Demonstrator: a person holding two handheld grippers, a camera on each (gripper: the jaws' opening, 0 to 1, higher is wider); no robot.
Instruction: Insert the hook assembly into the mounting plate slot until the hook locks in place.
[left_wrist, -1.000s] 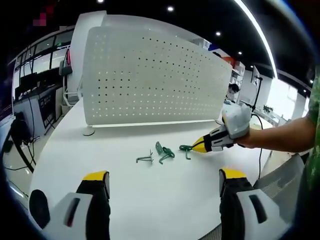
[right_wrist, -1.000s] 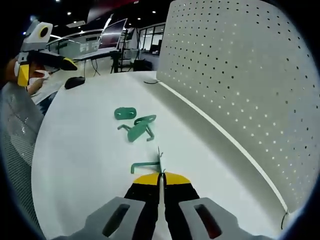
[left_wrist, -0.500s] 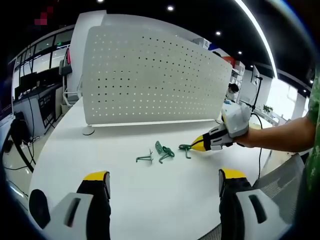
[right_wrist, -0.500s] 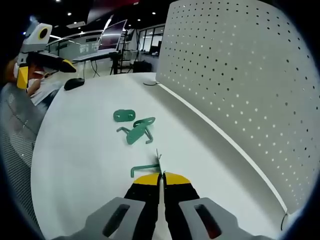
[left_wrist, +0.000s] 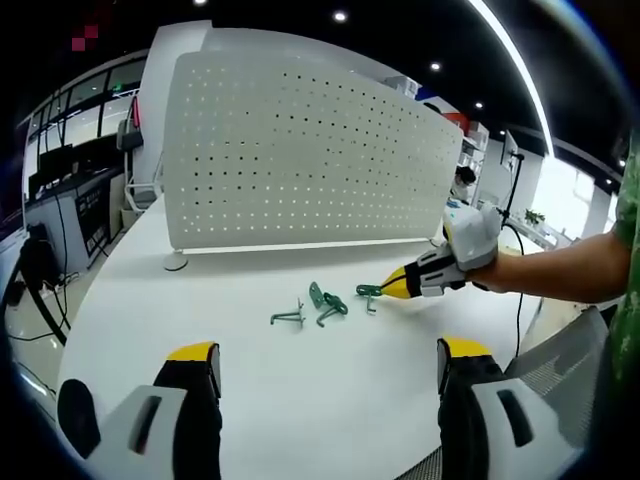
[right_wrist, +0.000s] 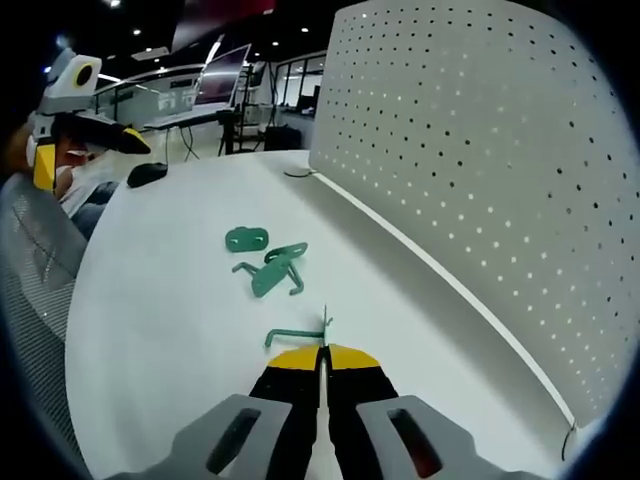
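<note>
Round white table (left_wrist: 300, 400) backed by white perforated panel (left_wrist: 300, 160). Right gripper (right_wrist: 322, 352) pinching green bent-wire hook (right_wrist: 295, 335); green metal plates (right_wrist: 262, 262) just beyond. Left gripper (left_wrist: 325, 365) spread, well apart.

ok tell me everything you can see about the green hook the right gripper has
The hook is a thin green bent piece, metal by its look: one long straight arm with a short turned-down end at the far tip, plus a small upright prong near the held end. The right gripper is shut on that end, its yellow-tipped jaws closed together. The hook points sideways from the jaws, just above or on the white table; contact cannot be told. It lies apart from the other green parts.
</note>
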